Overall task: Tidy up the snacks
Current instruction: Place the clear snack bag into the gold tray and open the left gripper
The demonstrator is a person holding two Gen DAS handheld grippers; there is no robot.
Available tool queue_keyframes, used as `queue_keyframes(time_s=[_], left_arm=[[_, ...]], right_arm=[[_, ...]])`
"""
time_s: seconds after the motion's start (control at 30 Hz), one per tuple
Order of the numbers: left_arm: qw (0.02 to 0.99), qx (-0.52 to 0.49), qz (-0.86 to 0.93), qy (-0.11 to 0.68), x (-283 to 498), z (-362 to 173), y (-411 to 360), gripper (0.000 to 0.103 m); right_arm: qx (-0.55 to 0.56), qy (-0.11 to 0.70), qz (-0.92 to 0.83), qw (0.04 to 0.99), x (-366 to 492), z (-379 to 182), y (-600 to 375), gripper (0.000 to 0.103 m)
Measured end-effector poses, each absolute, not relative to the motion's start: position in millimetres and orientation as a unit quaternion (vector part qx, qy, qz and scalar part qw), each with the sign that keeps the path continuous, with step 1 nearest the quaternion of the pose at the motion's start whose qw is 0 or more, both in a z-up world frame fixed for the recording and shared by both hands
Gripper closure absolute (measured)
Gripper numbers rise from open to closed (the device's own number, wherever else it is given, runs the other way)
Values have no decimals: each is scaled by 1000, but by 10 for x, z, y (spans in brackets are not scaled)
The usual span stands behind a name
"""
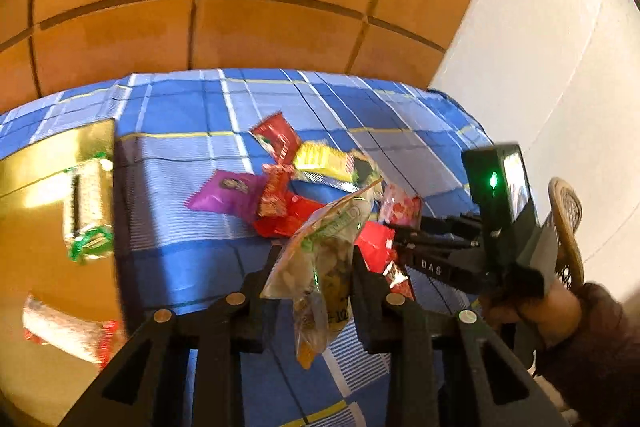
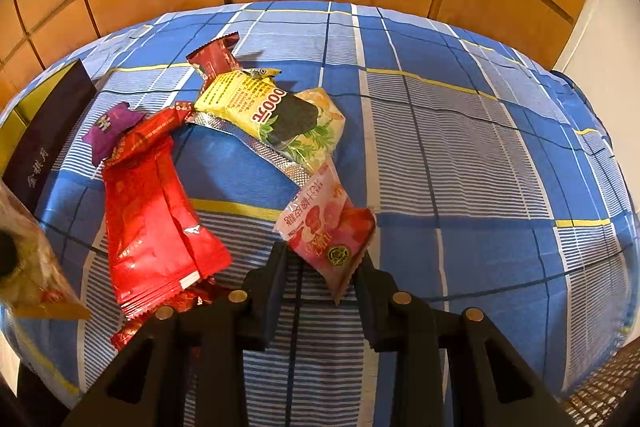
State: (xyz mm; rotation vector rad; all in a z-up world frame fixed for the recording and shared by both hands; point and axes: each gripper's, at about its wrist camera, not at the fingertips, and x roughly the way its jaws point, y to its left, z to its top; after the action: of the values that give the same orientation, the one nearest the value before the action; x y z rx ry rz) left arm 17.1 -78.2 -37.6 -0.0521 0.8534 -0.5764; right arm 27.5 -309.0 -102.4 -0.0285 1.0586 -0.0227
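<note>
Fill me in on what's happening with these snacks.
A person holds a claw in each hand over a blue checked cloth. The left claw grips a clear snack bag, lifted. The right claw pinches a pink packet. More packets sit piled nearby; a gold box holds some already.

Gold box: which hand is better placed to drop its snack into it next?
Left, probably. The left gripper holds the clear snack bag lifted, with the gold box right beside it. The right gripper holds the pink packet low at the pile, farther from the box.
</note>
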Motion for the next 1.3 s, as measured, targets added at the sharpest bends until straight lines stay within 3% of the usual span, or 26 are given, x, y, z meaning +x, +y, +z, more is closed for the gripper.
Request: queue_keyframes(time_s=[0.33,0.67,1.0,1.07,1.3], left_arm=[[898,-80,-178,394,240,-28,59,72],[868,-117,-45,480,968,-355,1027,72],[844,-113,7,525,1676,-667,1137,68],[851,-112,12,512,1664,-617,1131,63],[877,-108,26,468,1290,-413,1091,63]], right_arm=[[-13,497,-9,868,268,-1027,-3081,70],[-10,499,-10,867,271,-1023,-3086,70],[-9,499,-10,867,273,-1026,-3092,70],[-7,498,-9,867,268,-1026,-3095,70],[-4,497,-14,868,267,-1027,-3084,70]])
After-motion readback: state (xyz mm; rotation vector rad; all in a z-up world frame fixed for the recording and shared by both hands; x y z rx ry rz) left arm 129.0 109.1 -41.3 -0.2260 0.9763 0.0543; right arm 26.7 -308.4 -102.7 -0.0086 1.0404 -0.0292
